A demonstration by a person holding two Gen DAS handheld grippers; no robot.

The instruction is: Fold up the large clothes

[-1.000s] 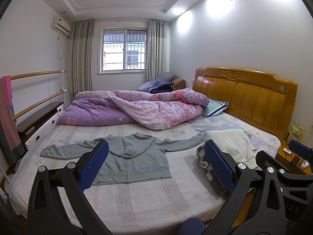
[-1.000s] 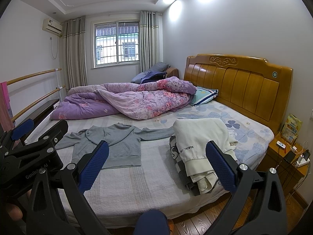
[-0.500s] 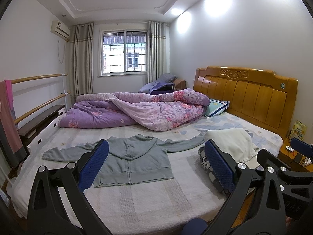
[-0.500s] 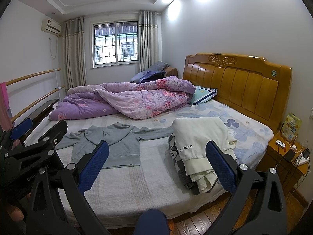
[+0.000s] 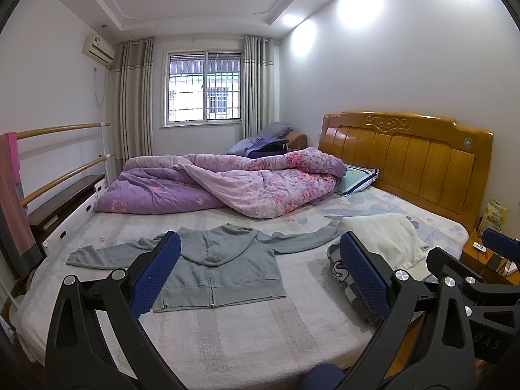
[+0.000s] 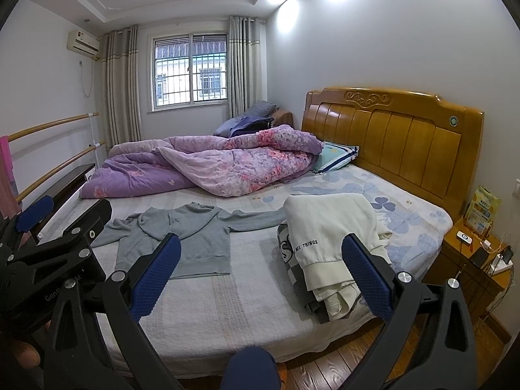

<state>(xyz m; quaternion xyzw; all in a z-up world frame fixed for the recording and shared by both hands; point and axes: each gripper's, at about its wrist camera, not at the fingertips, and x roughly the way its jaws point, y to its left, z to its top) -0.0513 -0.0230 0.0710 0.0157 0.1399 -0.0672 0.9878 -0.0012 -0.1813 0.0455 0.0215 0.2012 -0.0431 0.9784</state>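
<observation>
Both grippers are held spread wide with nothing between their blue pads; the left gripper (image 5: pixel 260 273) is raised above the near edge of the bed (image 5: pixel 247 334), and the right gripper (image 6: pixel 261 274) is held beside it, over the same edge. A grey zip hoodie (image 5: pixel 214 266) is laid flat on the bed, face up, with its sleeves stretched out to both sides and its hem turned toward the near edge; no gripper is touching it. Just beside the hoodie, on the headboard side, a cream garment (image 6: pixel 328 237) printed with "ALL THINGS" is seen draped over a pile of other folded clothes (image 6: pixel 289 250); the tip of one hoodie sleeve is reached by that pile. Beyond the hoodie, toward the window, a purple floral quilt (image 5: pixel 227 185) is heaped across the bed. A wooden headboard (image 6: pixel 390 136) is seen beyond the pile, with a nightstand (image 6: pixel 474 260) next to it.
</observation>
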